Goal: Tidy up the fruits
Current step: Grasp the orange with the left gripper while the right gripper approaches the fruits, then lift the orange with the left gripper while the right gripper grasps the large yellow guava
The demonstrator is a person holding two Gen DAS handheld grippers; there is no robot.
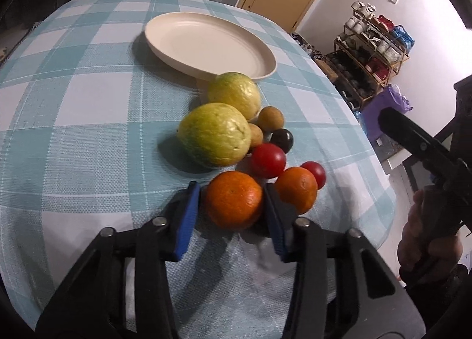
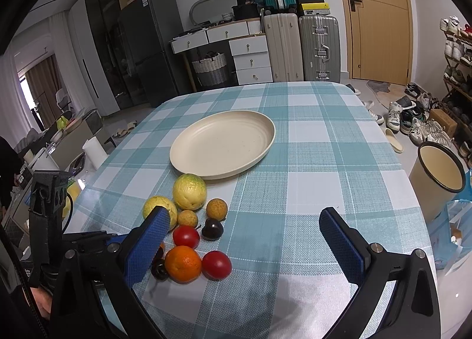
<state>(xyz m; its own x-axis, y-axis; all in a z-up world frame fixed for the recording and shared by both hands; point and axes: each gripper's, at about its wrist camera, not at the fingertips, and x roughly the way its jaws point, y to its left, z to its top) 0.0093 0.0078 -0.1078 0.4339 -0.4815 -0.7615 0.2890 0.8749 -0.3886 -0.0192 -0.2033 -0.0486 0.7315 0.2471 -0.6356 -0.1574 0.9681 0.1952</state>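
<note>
Left claw [image 1: 233, 215] gripping orange [image 1: 234, 199]; right claw [image 2: 250, 238] wide; cream plate [image 2: 265, 144] bare

Cream plate [image 2: 224, 144], orange mandarin [image 1: 234, 200], teal-and-white checked tablecloth [image 2: 324, 162]

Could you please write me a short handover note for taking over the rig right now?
Left claw: closed around the nearer orange, pads at its sides, orange on the tablecloth.
Right claw: open, empty, held above the table.
Plate: no fruit on it.
Other orange, two guavas, tomatoes and small fruits: clustered near the plate.
Done: nothing moved to the plate. Left: everything.
</note>
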